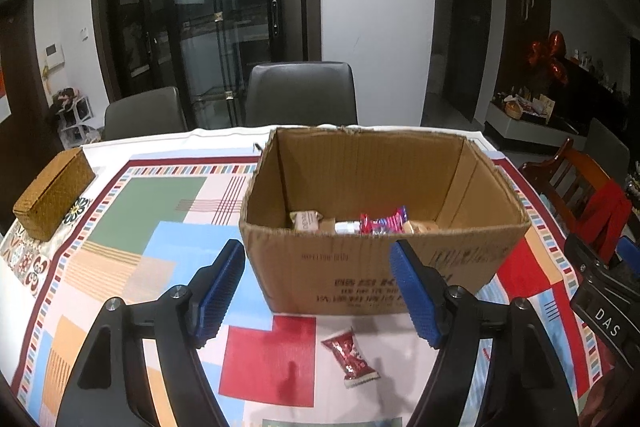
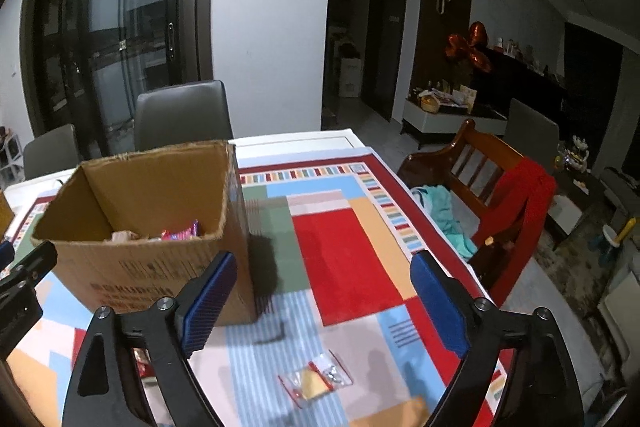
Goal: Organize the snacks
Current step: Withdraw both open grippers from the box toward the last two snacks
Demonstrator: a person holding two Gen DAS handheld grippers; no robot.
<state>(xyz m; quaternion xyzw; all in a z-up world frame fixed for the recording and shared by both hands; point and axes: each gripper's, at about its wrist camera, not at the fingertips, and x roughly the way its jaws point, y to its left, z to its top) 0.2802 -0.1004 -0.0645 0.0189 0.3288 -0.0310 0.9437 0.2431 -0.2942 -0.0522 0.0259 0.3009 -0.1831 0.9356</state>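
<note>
An open cardboard box (image 1: 372,267) stands on the patterned tablecloth and holds several wrapped snacks (image 1: 384,223). It also shows at the left of the right wrist view (image 2: 132,267). A red snack packet (image 1: 352,355) lies on the cloth in front of the box, below my open, empty left gripper (image 1: 318,291). A clear packet with a yellow snack (image 2: 316,379) lies on the cloth below my open, empty right gripper (image 2: 324,303). The right gripper's body shows at the left wrist view's right edge (image 1: 600,291).
A woven brown box (image 1: 54,193) sits at the table's left edge. Grey chairs (image 1: 300,93) stand behind the table. A wooden chair with red cloth (image 2: 508,203) stands at the table's right side.
</note>
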